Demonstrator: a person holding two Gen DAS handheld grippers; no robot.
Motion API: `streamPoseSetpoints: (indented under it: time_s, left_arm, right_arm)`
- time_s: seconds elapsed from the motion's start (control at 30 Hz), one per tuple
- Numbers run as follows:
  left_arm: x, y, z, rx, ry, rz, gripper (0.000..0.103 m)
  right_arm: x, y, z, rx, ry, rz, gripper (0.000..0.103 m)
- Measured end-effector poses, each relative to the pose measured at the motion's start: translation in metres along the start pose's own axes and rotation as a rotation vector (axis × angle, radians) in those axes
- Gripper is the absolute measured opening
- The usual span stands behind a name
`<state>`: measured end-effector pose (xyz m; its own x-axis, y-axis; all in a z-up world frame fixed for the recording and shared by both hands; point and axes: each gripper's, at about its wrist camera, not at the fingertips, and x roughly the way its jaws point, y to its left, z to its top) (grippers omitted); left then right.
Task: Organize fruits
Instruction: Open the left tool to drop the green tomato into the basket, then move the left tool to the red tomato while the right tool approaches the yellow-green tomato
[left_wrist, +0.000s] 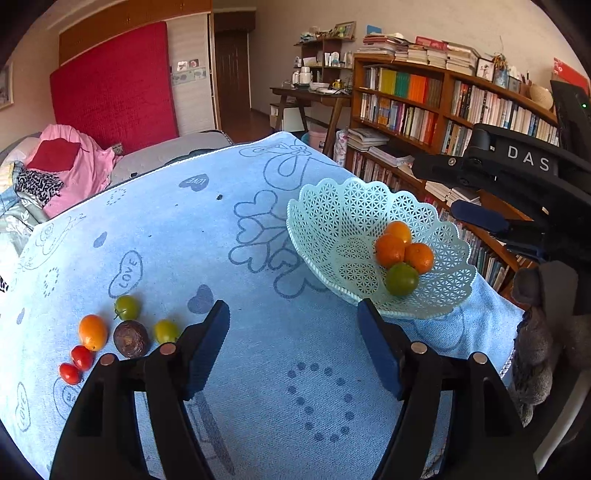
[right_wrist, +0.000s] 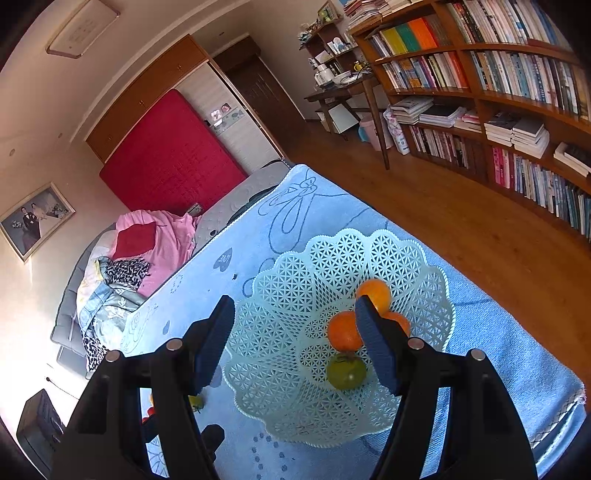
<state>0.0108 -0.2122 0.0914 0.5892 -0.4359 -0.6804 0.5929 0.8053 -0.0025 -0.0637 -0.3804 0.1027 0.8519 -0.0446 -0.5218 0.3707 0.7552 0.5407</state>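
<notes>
Both tools gape wide and hold nothing: the left gripper (left_wrist: 293, 314) hangs over the blue towel (left_wrist: 184, 236), the right gripper (right_wrist: 295, 310) above the lattice basket (right_wrist: 280, 332). Four fruits (left_wrist: 400, 254) sit in the basket at two o'clock from the left tool; loose fruits (left_wrist: 110, 336) lie at nine o'clock.

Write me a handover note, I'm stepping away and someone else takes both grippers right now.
Left gripper: open, empty, above the blue towel.
Right gripper: open, empty, over the basket.
Done: three oranges and one green fruit sit in the basket.
Left: six loose pieces on the towel's left side: two red tomatoes, an orange one, two green ones, a dark round fruit.
</notes>
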Motion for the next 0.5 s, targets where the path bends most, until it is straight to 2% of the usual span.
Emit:
streamPoseSetpoints:
  time_s: [0.37,0.5]
  left_arm:
    - [-0.013,0.04,-0.007,-0.073,-0.019,0.092,0.071]
    - [-0.021,0.056,-0.01,-0.091,-0.033,0.135,0.071]
  right_arm:
    - [0.011,0.03,-0.016,-0.114,0.035,0.057,0.07]
    - [0.012,0.048,-0.027,-0.201,0.023,0.054,0.07]
